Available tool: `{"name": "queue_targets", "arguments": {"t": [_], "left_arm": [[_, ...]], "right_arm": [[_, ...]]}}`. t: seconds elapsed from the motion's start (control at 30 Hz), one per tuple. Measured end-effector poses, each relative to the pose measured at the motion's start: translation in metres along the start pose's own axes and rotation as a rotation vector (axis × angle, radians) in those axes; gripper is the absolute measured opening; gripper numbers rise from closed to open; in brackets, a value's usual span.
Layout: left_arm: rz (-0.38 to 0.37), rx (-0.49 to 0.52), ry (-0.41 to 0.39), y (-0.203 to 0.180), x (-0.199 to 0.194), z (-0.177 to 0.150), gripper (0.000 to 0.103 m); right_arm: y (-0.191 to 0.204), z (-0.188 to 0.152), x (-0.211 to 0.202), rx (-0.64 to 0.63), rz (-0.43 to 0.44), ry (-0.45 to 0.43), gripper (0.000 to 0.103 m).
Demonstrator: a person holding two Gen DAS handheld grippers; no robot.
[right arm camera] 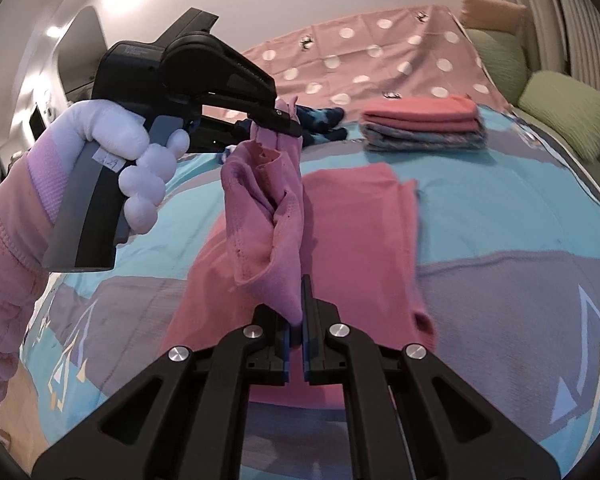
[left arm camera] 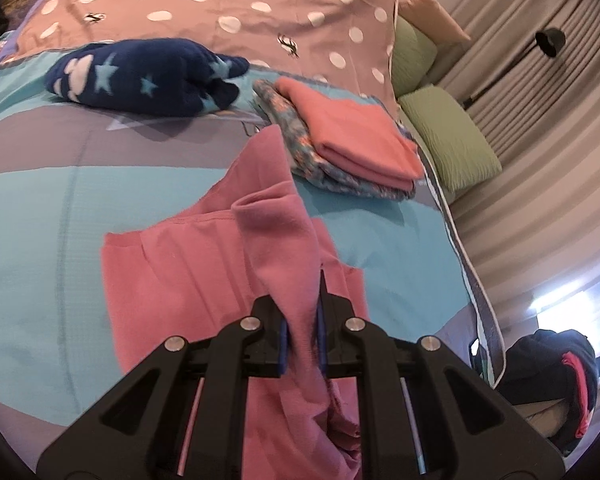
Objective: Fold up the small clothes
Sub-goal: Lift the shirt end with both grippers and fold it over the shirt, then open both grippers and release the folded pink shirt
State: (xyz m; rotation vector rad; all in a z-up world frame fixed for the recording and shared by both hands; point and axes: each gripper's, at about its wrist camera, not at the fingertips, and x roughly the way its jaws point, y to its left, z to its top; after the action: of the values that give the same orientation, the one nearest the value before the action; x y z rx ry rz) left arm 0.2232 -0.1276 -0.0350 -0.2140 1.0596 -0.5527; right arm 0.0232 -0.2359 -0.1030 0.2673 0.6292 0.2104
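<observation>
A pink garment [left arm camera: 204, 264] lies partly spread on the bedspread, with one edge lifted off it. My left gripper [left arm camera: 302, 320] is shut on a bunched fold of that pink cloth. In the right wrist view my right gripper [right arm camera: 296, 320] is shut on another corner of the same pink garment [right arm camera: 360, 240]. The raised edge hangs between the two grippers. The left gripper [right arm camera: 284, 122], held by a gloved hand [right arm camera: 136, 160], pinches the far end of that edge. A folded stack with a coral piece on top [left arm camera: 352, 140] [right arm camera: 422, 120] rests further back.
A dark blue garment with stars [left arm camera: 140, 74] lies at the back of the bedspread [left arm camera: 40, 208]. A spotted pink cover [left arm camera: 220, 4] lies beyond it. Green pillows [left arm camera: 452, 140] sit beside the bed's right edge, next to curtains. A dark bag [left arm camera: 556, 376] stands off the bed.
</observation>
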Motion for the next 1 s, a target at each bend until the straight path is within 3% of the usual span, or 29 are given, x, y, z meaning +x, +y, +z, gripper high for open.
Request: {"name": "queue_targets", "arguments": {"t": [0.33, 0.63, 0.87, 0.9, 1.0], "left_arm": [[0.027, 0.086, 0.072, -0.042, 0.046, -0.006, 0.011], [0.14, 0.155, 0.137, -0.063, 0.091, -0.012, 0.012], [0.166, 0.229, 0.123, -0.079, 0.097, -0.014, 0.015], [0.162, 0.234, 0.119, -0.081, 0.096, -0.014, 0.016], [0.156, 0.26, 0.093, -0.087, 0.088, -0.013, 0.043]], "right_arm": [[-0.033, -0.011, -0.002, 0.074, 0.007, 0.045, 0.004], [-0.057, -0.018, 0.008, 0.172, 0.047, 0.103, 0.004], [-0.059, -0.02, 0.011, 0.181, 0.049, 0.12, 0.004], [-0.059, -0.021, 0.01, 0.182, 0.05, 0.123, 0.004], [-0.063, -0.024, 0.009, 0.199, 0.044, 0.137, 0.006]]}}
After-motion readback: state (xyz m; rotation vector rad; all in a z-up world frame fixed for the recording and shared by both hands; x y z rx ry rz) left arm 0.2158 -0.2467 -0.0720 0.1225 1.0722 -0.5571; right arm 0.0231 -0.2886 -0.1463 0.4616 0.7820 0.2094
